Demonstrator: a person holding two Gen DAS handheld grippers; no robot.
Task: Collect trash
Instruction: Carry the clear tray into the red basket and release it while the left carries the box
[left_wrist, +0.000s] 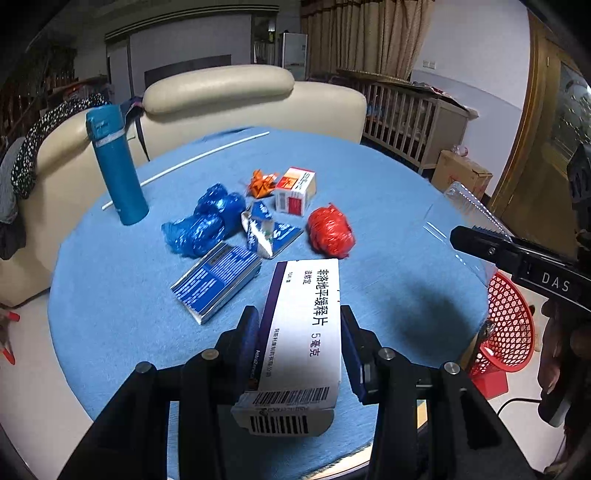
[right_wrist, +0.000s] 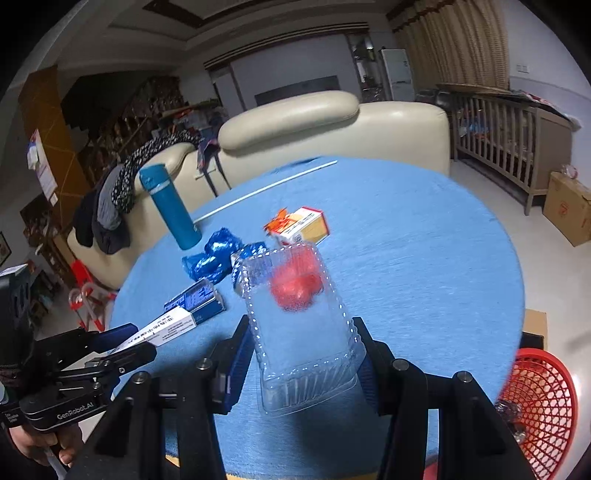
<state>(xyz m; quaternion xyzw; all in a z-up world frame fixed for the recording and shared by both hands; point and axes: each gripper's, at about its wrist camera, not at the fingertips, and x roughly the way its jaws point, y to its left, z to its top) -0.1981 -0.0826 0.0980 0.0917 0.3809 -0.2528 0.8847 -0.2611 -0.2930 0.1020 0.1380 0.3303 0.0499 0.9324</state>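
Observation:
My left gripper is shut on a white medicine box with a purple edge, held above the blue round table. It also shows in the right wrist view. My right gripper is shut on a clear plastic clamshell tray, held above the table. On the table lie a crumpled red bag, a crumpled blue bag, a blue flat box, a torn blue-white carton, an orange wrapper and a small red-white box.
A red mesh basket stands on the floor at the table's right edge, also in the left wrist view. A tall blue flask and a white straw-like rod are on the far left of the table. A cream sofa is behind.

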